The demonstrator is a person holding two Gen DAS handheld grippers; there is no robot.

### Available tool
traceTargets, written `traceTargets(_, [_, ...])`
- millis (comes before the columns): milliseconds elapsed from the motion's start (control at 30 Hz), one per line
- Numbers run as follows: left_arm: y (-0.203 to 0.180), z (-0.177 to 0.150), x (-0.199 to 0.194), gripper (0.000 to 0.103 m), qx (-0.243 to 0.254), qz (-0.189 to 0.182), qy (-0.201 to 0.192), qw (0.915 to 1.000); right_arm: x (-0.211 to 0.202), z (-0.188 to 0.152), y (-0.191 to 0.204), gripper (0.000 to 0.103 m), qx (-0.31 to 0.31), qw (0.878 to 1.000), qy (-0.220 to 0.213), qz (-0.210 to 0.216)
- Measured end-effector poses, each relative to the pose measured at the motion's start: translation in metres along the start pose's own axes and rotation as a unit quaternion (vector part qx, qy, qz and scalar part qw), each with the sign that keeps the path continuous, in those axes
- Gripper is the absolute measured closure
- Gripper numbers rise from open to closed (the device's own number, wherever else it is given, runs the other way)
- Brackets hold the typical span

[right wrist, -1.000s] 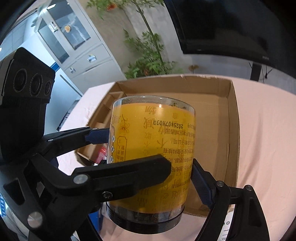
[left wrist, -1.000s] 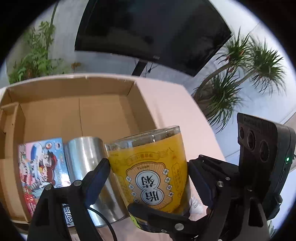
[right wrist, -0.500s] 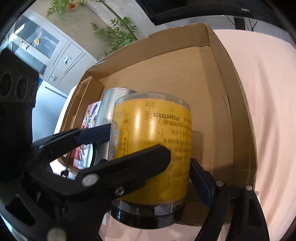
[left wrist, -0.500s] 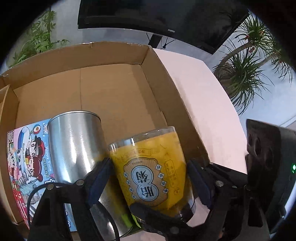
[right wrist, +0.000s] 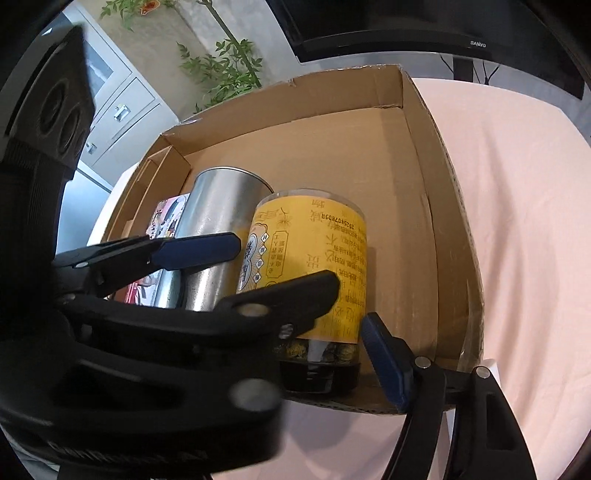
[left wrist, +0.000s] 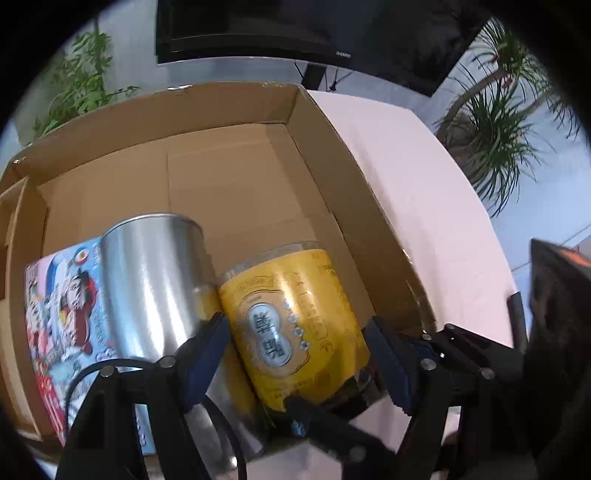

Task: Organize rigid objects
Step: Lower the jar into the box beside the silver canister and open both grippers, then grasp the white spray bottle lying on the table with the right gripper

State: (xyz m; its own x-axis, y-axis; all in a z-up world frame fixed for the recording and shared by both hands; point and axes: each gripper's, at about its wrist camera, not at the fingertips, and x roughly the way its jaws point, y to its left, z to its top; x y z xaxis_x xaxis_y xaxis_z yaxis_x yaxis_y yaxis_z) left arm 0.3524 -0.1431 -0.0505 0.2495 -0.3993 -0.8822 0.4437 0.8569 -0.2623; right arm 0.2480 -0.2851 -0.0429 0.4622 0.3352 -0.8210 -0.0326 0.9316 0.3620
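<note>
A dark television [left wrist: 314,29] and leafy plants [left wrist: 491,122] stand behind the pink-clothed table [right wrist: 524,221]. On it sits an open cardboard box [left wrist: 229,110] holding a silver tin [left wrist: 151,280] beside a cartoon carton [left wrist: 55,314]. The yellow jar [right wrist: 317,266] stands inside, touching the tin. Both the left gripper [left wrist: 299,358] and right gripper [right wrist: 303,291] straddle the jar; whether either squeezes it is unclear.
</note>
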Motion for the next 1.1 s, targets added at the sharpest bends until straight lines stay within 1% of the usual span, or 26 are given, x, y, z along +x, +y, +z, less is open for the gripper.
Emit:
traceTargets(33, [0.0, -0.003, -0.009, 0.029, 0.001, 0.015, -0.011, 0.9998, -0.003, -0.003, -0.001, 0.031, 0.001, 1.0, -0.001, 0.003])
traceTargets(67, [-0.004, -0.01, -0.026, 0.029, 0.01, 0.047, -0.043, 0.9979, -0.007, -0.005, -0.001, 0.031, 0.003, 1.0, -0.002, 0.006])
traceTargets(100, [-0.006, -0.016, -0.04, 0.029, 0.02, 0.062, -0.069, 0.9955, -0.007, -0.005, -0.001, 0.027, 0.003, 1.0, -0.002, 0.006])
traceTargets(133, [-0.01, -0.029, -0.063, 0.029, 0.037, 0.078, -0.111, 0.9901, -0.025, -0.015, 0.0, 0.022, 0.001, 1.0, -0.023, 0.018])
traceTargets(167, [-0.014, -0.04, -0.081, 0.028, 0.054, 0.086, -0.142, 0.9847, -0.025, -0.015, 0.0, 0.011, 0.001, 1.0, -0.023, 0.018])
traceTargets(200, [-0.018, -0.053, -0.096, 0.027, 0.073, 0.092, -0.169, 0.9787, -0.054, -0.035, -0.002, 0.004, -0.009, 0.997, -0.069, 0.03])
traceTargets(233, [-0.021, -0.065, -0.109, 0.022, 0.09, 0.1, -0.191, 0.9722, -0.069, -0.047, -0.006, 0.002, -0.011, 0.995, -0.095, 0.027])
traceTargets(267, [-0.027, -0.085, -0.127, 0.018, 0.116, 0.117, -0.224, 0.9607, -0.084, -0.061, -0.014, 0.001, -0.013, 0.993, -0.119, 0.012])
traceTargets(333, [-0.033, -0.113, -0.141, 0.018, 0.141, 0.141, -0.249, 0.9478, -0.103, -0.085, -0.032, 0.001, -0.015, 0.988, -0.146, -0.041])
traceTargets(400, [-0.036, -0.132, -0.143, 0.018, 0.144, 0.151, -0.241, 0.9477, -0.111, -0.105, -0.056, 0.001, -0.026, 0.984, -0.142, -0.104])
traceTargets(433, [-0.037, -0.143, -0.141, 0.018, 0.14, 0.147, -0.232, 0.9512, -0.109, -0.111, -0.065, 0.001, -0.028, 0.983, -0.131, -0.123])
traceTargets(467, [-0.039, -0.15, -0.137, 0.018, 0.137, 0.141, -0.223, 0.9547, -0.105, -0.118, -0.077, 0.006, -0.027, 0.984, -0.11, -0.139])
traceTargets(500, [-0.041, -0.154, -0.135, 0.018, 0.138, 0.135, -0.214, 0.9574, -0.105, -0.118, -0.077, 0.015, -0.027, 0.984, -0.11, -0.139])
traceTargets(567, [-0.045, -0.162, -0.128, 0.018, 0.145, 0.119, -0.2, 0.9615, -0.093, -0.129, -0.094, 0.028, -0.018, 0.989, -0.073, -0.127])
traceTargets(600, [-0.049, -0.166, -0.123, 0.018, 0.145, 0.113, -0.194, 0.9636, -0.076, -0.139, -0.102, 0.036, -0.007, 0.993, -0.029, -0.117])
traceTargets(633, [-0.052, -0.169, -0.121, 0.018, 0.148, 0.107, -0.189, 0.965, -0.076, -0.139, -0.102, 0.043, -0.007, 0.993, -0.029, -0.117])
traceTargets(667, [-0.055, -0.173, -0.12, 0.018, 0.153, 0.098, -0.185, 0.9658, -0.067, -0.144, -0.102, 0.054, -0.011, 0.992, -0.011, -0.124])
traceTargets(700, [-0.057, -0.175, -0.119, 0.018, 0.16, 0.091, -0.182, 0.966, -0.061, -0.148, -0.099, 0.058, -0.021, 0.991, -0.005, -0.132])
traceTargets(767, [-0.069, -0.18, -0.115, 0.018, 0.182, 0.072, -0.171, 0.9657, -0.058, -0.157, -0.093, 0.061, -0.043, 0.992, -0.008, -0.117])
traceTargets(800, [-0.075, -0.18, -0.111, 0.018, 0.196, 0.061, -0.159, 0.9658, -0.057, -0.169, -0.081, 0.06, -0.082, 0.991, -0.013, -0.107])
traceTargets(833, [-0.082, -0.181, -0.105, 0.018, 0.212, 0.049, -0.144, 0.9654, -0.057, -0.175, -0.077, 0.059, -0.105, 0.989, -0.018, -0.107])
traceTargets(900, [-0.094, -0.183, -0.096, 0.018, 0.239, 0.03, -0.122, 0.9628, -0.064, -0.193, -0.066, 0.055, -0.17, 0.981, -0.042, -0.082])
traceTargets(933, [-0.1, -0.183, -0.09, 0.018, 0.253, 0.014, -0.114, 0.9606, -0.064, -0.193, -0.066, 0.054, -0.17, 0.981, -0.042, -0.082])
traceTargets(967, [-0.107, -0.181, -0.082, 0.018, 0.265, 0.0, -0.102, 0.9588, -0.072, -0.208, -0.067, 0.055, -0.205, 0.974, -0.053, -0.076])
traceTargets(1033, [-0.117, -0.175, -0.069, 0.018, 0.278, -0.012, -0.085, 0.9569, -0.073, -0.213, -0.068, 0.057, -0.214, 0.973, -0.047, -0.078])
traceTargets(1100, [-0.124, -0.169, -0.058, 0.018, 0.289, -0.027, -0.076, 0.9538, -0.076, -0.227, -0.075, 0.057, -0.204, 0.975, -0.041, -0.077])
